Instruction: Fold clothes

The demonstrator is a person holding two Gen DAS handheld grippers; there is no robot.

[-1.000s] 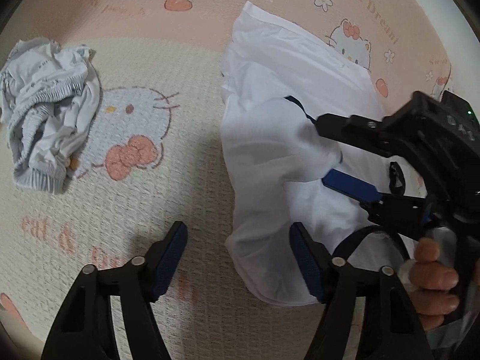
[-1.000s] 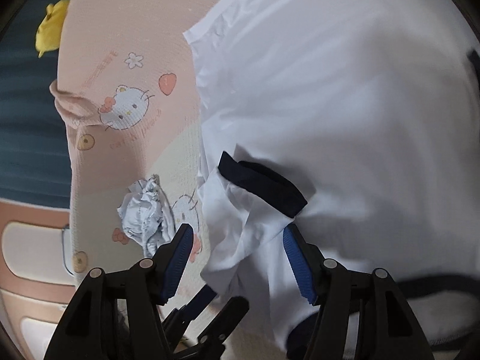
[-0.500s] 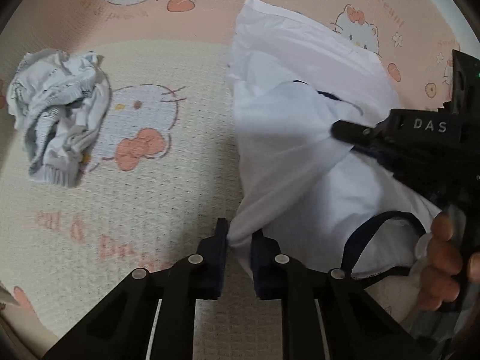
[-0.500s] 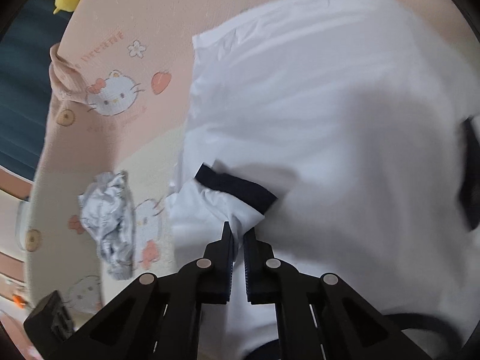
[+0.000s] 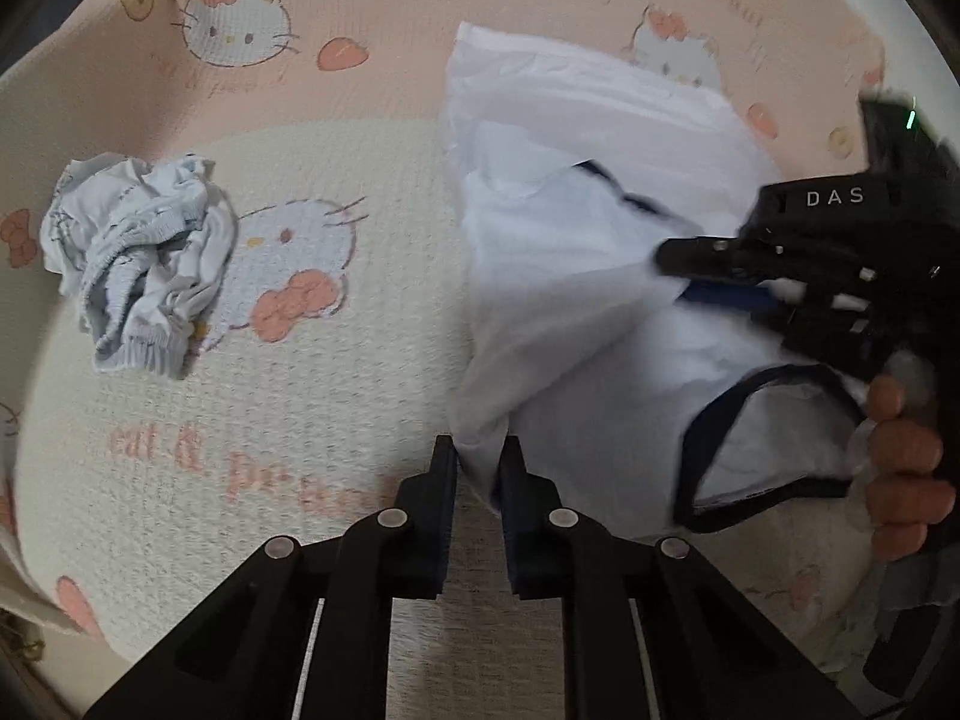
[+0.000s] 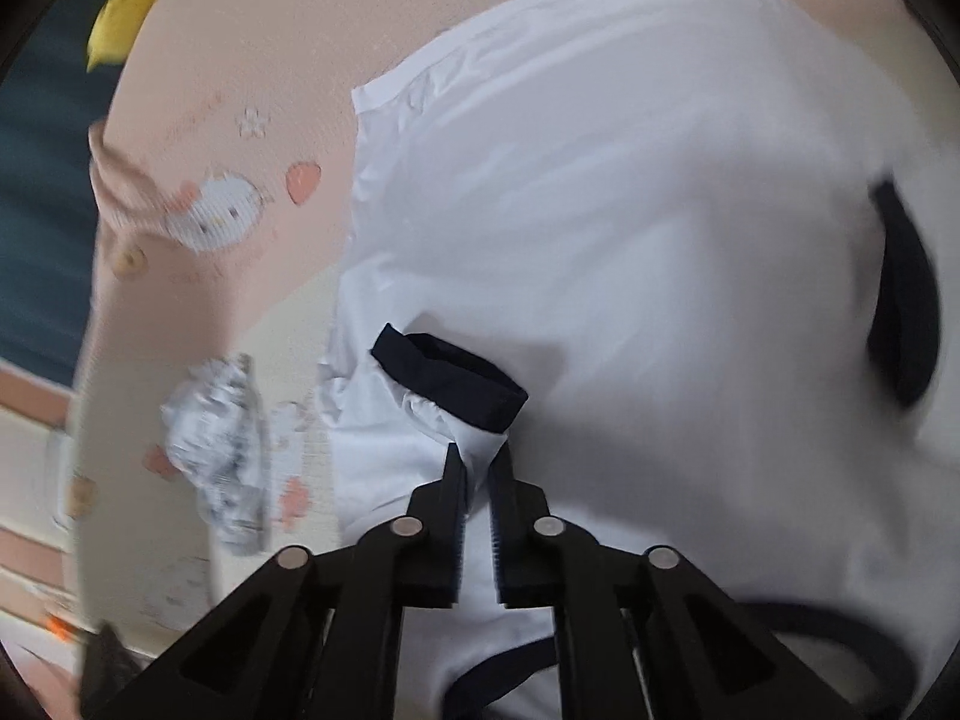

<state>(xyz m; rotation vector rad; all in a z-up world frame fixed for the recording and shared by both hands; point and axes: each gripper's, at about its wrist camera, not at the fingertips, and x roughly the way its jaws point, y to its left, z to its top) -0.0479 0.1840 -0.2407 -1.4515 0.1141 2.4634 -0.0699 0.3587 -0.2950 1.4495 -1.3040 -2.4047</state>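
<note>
I see a pink and cream cartoon-cat blanket (image 5: 288, 420) spread beneath everything, with strawberries and flowers printed on its pink border. A yellow object (image 6: 123, 12) sits blurred beyond the blanket's far edge.

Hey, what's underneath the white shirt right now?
The white shirt lies on a pink cartoon-cat blanket, which shows all around it. Whatever lies directly beneath the fabric is covered.

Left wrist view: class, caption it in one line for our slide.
Both grippers pinch a white navy-trimmed T-shirt on a Hello Kitty blanket.
</note>
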